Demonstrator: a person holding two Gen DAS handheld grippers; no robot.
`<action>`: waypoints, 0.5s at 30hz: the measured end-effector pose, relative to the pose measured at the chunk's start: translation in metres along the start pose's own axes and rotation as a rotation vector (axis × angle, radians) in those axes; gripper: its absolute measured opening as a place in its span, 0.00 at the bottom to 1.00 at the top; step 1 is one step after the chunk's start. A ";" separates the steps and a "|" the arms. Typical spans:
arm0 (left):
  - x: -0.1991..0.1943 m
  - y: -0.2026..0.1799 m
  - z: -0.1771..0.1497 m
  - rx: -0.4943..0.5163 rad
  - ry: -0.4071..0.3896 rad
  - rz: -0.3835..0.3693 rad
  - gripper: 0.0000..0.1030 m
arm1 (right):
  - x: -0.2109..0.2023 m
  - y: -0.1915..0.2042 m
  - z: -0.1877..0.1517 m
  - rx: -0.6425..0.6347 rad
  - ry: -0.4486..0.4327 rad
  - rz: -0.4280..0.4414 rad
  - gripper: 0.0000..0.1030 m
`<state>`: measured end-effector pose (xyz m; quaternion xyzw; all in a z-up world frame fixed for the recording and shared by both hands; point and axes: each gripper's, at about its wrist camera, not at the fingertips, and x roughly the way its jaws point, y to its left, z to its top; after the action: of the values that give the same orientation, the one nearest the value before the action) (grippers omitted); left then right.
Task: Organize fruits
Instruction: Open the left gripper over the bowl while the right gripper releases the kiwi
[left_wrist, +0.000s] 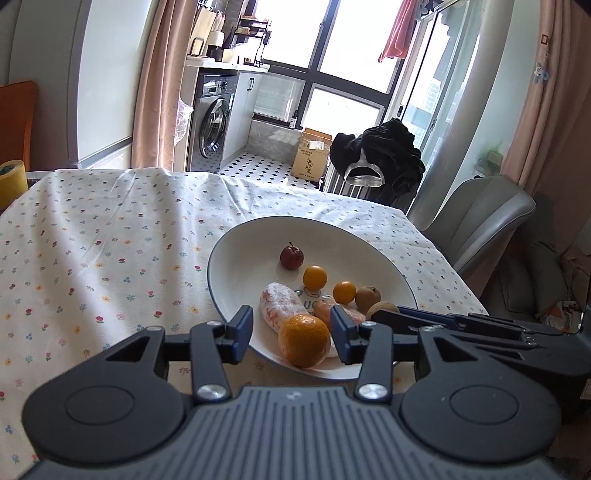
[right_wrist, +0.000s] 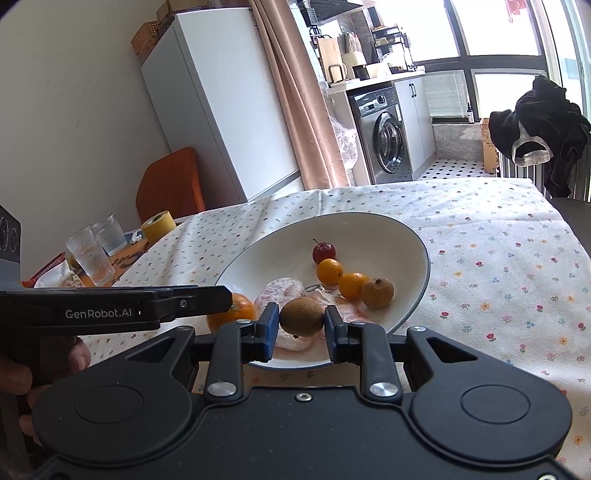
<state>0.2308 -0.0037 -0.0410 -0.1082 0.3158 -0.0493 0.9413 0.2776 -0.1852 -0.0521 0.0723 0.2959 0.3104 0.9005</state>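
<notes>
— The orange sits at the near rim of the plate, between our left gripper jaws, which look spread, not quite touching it.

— Firm, slick rind; we'd take it across its middle. Our right gripper brackets the kiwi; contact we can't tell. Softer, so gently.

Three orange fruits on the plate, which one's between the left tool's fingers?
The big orange at the plate's near rim, between the left tool's fingers. The two smaller ones sit farther in, near the red fruit.
</notes>
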 end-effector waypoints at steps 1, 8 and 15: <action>-0.002 0.001 -0.001 0.001 -0.002 0.006 0.44 | 0.001 0.001 0.000 0.000 0.000 0.001 0.24; -0.020 0.009 -0.006 -0.004 -0.019 0.040 0.62 | 0.001 0.006 0.003 0.006 -0.026 -0.010 0.37; -0.037 0.012 -0.011 -0.004 -0.036 0.059 0.75 | -0.010 0.013 -0.003 0.000 -0.029 -0.017 0.47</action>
<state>0.1945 0.0122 -0.0309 -0.1015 0.3019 -0.0191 0.9477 0.2626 -0.1813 -0.0456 0.0742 0.2832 0.3017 0.9074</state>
